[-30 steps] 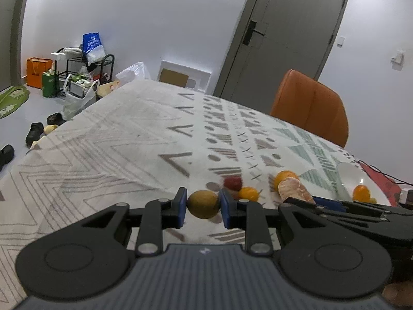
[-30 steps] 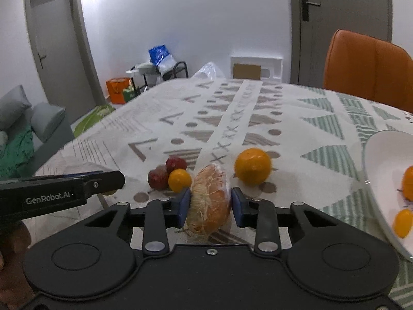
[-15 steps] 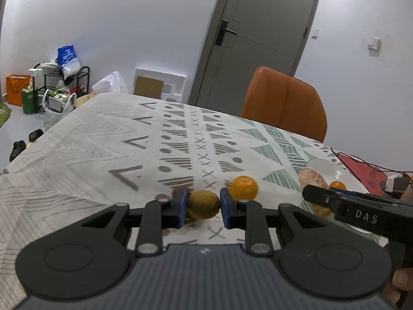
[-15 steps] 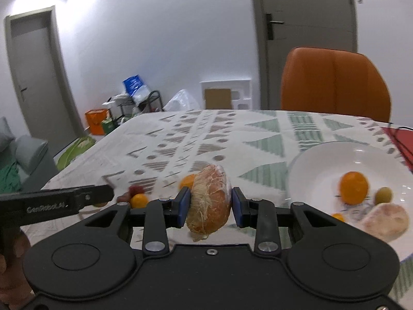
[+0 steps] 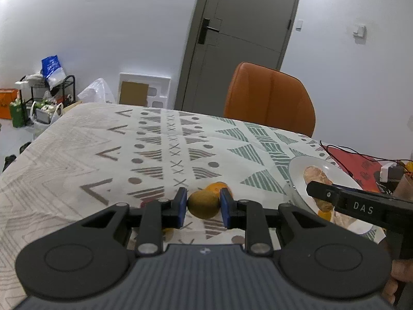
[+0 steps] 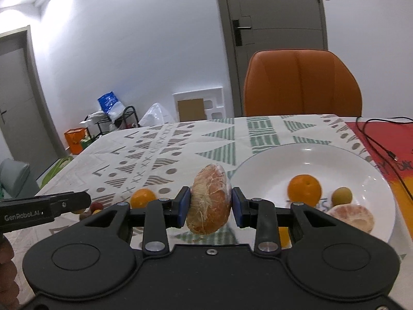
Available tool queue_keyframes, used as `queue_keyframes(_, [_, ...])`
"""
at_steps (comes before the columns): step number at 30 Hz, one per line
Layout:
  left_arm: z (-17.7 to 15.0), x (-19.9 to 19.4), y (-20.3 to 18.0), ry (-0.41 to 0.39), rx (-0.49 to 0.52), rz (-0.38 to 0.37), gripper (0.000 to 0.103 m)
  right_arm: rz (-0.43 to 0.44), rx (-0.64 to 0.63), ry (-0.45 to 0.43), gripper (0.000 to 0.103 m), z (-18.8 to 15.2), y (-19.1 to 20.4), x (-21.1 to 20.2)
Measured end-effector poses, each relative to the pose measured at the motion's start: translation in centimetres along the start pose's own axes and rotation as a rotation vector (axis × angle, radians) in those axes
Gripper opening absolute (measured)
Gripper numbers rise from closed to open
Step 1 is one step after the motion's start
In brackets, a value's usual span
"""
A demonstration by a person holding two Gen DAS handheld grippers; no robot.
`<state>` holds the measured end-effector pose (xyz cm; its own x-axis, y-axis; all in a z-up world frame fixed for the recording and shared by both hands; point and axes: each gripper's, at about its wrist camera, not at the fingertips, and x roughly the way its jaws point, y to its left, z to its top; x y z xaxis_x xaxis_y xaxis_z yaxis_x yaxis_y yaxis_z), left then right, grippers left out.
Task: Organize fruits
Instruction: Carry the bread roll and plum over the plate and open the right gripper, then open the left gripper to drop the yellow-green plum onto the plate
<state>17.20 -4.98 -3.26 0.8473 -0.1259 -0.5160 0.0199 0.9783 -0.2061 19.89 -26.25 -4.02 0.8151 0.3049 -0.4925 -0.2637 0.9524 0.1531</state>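
My left gripper (image 5: pixel 203 205) is shut on a brown-green kiwi (image 5: pixel 204 204) and holds it above the patterned tablecloth; an orange (image 5: pixel 218 187) lies just behind it. My right gripper (image 6: pixel 210 204) is shut on a peeled, plastic-wrapped grapefruit piece (image 6: pixel 209 198) and holds it at the left rim of the white plate (image 6: pixel 271 160). On the plate lie an orange (image 6: pixel 304 190), a small green fruit (image 6: pixel 341 196) and another peeled grapefruit piece (image 6: pixel 352 218). The plate also shows in the left wrist view (image 5: pixel 296 175).
An orange (image 6: pixel 142 197) and small red fruits (image 6: pixel 95 206) lie on the cloth left of the plate. An orange chair (image 6: pixel 302 82) stands behind the table. A red mat with a black cable (image 6: pixel 376 139) lies right of the plate. The left gripper's body (image 6: pixel 44 210) reaches in from the left.
Both grippers have swung right toward the plate with their fruit. The right gripper now holds its grapefruit piece beside the plate's rim; the plate is closer in both views.
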Motion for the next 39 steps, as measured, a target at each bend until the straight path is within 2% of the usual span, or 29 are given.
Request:
queue_keyframes(9, [0.4,0.9,-1.7,-0.002,0.032,-0.023,0.026,-0.040,0.040,-0.020,0.033,0.3,-2.5,0.4])
queue_keyframes(14, [0.8,1.4,-2.5,-0.001,0.048,-0.026,0.026,-0.035,0.072,-0.039,0.033,0.8,-3.8,0.9])
queue_keyframes(17, [1.1,1.5,-3.2,-0.009,0.061,-0.038,0.026,-0.034,0.082,-0.041,0.042,0.9,-4.2,1.1])
queue_keyframes(18, [1.3,1.6,-3.5,-0.010,0.065,-0.045,0.026,-0.038,0.077,-0.044,0.045,0.9,-4.2,1.0])
queue_keyframes(21, [1.4,1.8,-4.4,-0.010,0.078,-0.065,0.026,-0.029,0.077,-0.049,0.047,0.6,-4.4,0.5])
queue_keyframes(28, [1.3,2.7,-6.8,0.003,0.116,-0.119,0.026,-0.042,0.100,-0.026,0.047,-0.4,-5.7,-1.4])
queue_keyframes(39, [1.0,3.7,-10.7,0.015,0.180,-0.186,0.026,-0.089,0.142,-0.037,0.047,-1.6,-8.0,-3.7])
